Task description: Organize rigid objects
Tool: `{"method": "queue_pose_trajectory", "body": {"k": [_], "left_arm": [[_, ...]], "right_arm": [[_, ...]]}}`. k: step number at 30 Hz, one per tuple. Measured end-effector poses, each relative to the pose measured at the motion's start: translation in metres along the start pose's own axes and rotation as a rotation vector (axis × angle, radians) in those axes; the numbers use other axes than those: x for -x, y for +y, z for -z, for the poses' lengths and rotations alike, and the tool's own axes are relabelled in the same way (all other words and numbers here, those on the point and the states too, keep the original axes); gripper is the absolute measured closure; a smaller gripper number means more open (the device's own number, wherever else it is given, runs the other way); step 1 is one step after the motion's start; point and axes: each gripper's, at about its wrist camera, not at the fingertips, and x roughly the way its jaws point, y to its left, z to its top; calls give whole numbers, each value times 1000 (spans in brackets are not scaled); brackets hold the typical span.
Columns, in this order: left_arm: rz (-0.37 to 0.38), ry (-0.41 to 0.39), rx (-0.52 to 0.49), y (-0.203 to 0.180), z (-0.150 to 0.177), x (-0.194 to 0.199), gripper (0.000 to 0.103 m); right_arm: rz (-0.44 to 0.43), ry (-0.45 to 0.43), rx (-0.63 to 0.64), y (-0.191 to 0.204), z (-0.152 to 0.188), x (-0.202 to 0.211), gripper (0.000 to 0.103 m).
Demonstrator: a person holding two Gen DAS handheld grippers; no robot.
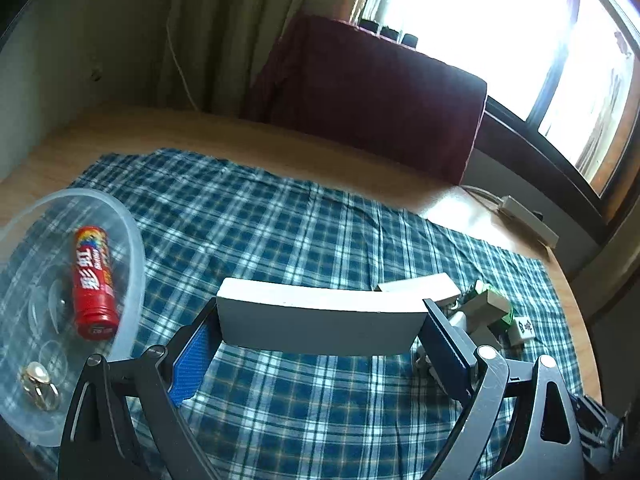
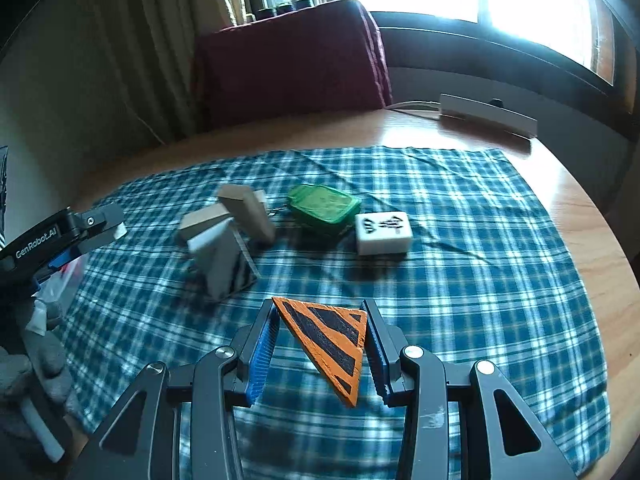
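Window (image 1: 500, 20) glare blown out, room dim, fisheye-warped edges.

Wooden table (image 2: 580, 216) — plaid cloth (image 2: 460, 272) spread on it, white power strip (image 2: 488, 116) near the window

1. A blue plaid cloth (image 2: 460, 240) is spread over a round wooden table (image 2: 580, 216).
2. A maroon fabric-draped object (image 1: 372, 96) stands at the table's far edge.
3. A white power strip (image 2: 486, 116) lies near the window (image 1: 500, 20).
4. Beige curtains (image 1: 224, 28) hang behind.
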Motion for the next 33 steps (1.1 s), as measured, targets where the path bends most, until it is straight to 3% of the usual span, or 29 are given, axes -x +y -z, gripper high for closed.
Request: {"method": "queue_pose_trajectory", "body": {"k": [12, 20, 33], "left_arm": [[-37, -118, 32, 30, -6, 34, 9], [-123, -216, 58, 63, -8, 57, 9], [-255, -262, 134, 125, -2, 73, 9]], "right_arm": [[-69, -9, 39, 41, -5, 2, 59], [-106, -7, 72, 69, -6, 1, 59], [-162, 0, 123, 109, -8, -1, 59]]}}
